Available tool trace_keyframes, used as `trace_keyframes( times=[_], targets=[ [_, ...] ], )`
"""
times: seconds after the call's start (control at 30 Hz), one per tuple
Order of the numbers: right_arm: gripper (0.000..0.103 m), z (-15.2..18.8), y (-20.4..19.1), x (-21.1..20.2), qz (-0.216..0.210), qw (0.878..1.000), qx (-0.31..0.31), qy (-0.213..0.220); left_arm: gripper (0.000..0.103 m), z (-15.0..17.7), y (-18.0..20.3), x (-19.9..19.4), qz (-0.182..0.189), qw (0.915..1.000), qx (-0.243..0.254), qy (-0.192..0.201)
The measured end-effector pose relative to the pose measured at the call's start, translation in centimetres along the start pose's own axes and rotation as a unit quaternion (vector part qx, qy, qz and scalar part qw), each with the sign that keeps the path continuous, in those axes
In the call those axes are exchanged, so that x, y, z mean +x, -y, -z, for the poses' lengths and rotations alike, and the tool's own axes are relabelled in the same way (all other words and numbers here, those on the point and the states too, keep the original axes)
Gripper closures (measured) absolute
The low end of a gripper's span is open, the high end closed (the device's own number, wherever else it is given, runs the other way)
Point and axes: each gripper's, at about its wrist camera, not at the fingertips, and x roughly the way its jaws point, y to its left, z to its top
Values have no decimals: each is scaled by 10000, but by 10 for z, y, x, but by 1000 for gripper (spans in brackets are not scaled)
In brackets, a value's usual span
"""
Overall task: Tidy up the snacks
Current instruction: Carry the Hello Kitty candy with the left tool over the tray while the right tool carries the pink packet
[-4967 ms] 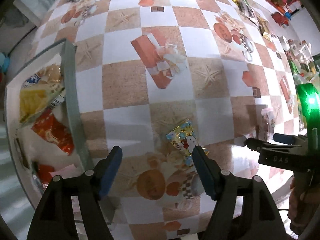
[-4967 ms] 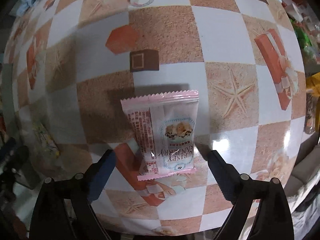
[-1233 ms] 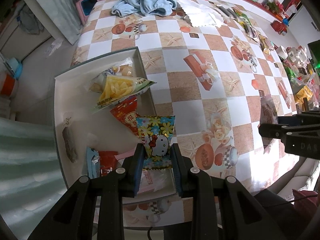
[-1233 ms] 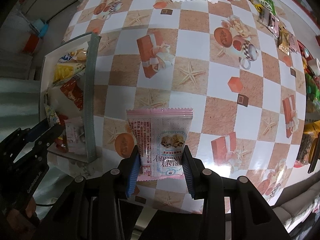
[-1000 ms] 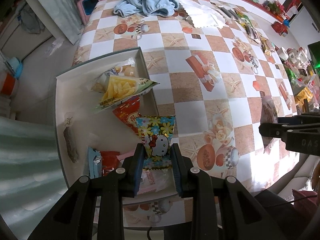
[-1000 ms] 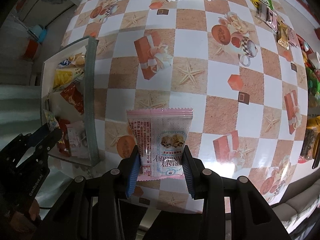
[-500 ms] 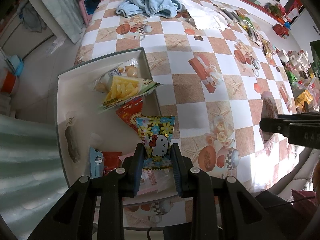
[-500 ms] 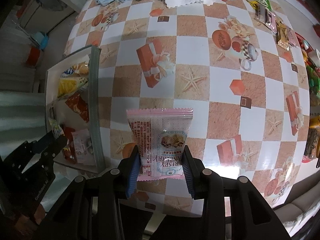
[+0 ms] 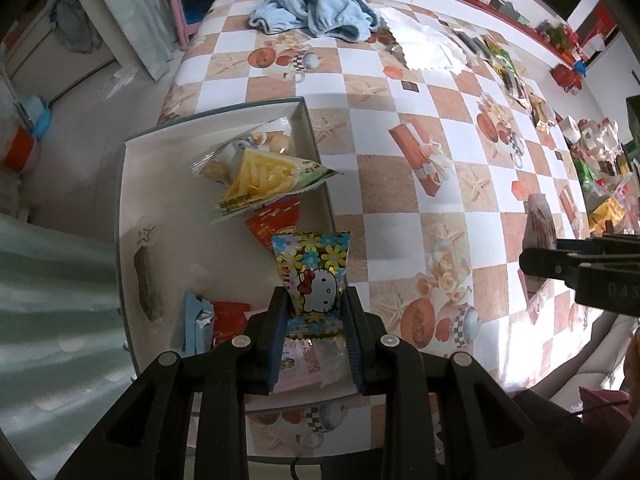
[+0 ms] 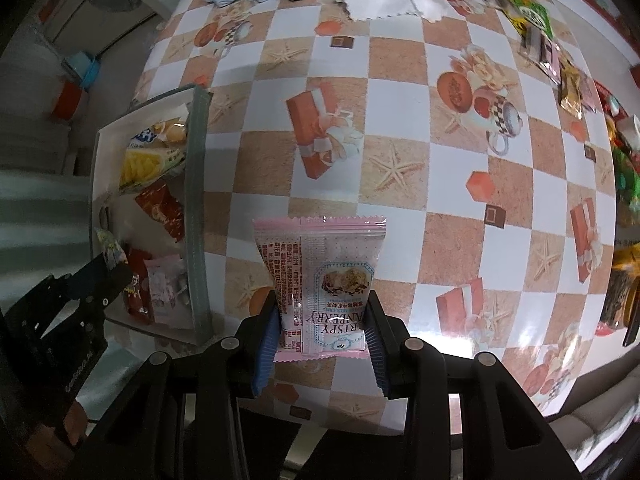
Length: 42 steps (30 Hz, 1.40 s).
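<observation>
Left gripper (image 9: 316, 322), right gripper (image 10: 322, 326): both clamped, pointing down

The table (image 9: 404, 216) wears a checkered cloth of tan and white squares, printed with starfish, gift boxes and teacups. At nine o'clock sits a white tray (image 9: 132, 208), hard against the table's edge. A crumpled blue towel (image 9: 316, 12) lies at twelve o'clock, with a white cloth (image 9: 432, 50) just beside it at one. Loose snack packets (image 10: 536, 28) trail along the two o'clock edge (too small to read).
</observation>
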Motion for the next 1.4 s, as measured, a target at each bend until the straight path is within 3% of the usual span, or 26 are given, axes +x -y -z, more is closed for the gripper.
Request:
trace_keyframes(
  times=[0.3, 0.67, 1.1, 1.4],
  targets=[
    [61, -4, -22, -1, 92, 9995, -287, -24, 73, 6, -25, 1, 27, 9993, -381, 26],
    [61, -11, -79, 6, 46, 9953, -964, -102, 73, 29, -89, 0, -193, 9914, -1294, 4],
    [61, -14, -149, 39, -204, 9874, -1513, -404, 73, 47, -99, 13, -220, 9933, -1084, -344],
    [61, -21, -170, 61, -276, 9871, -1465, -584, 73, 43, -100, 27, -217, 9946, -865, -535]
  ],
)
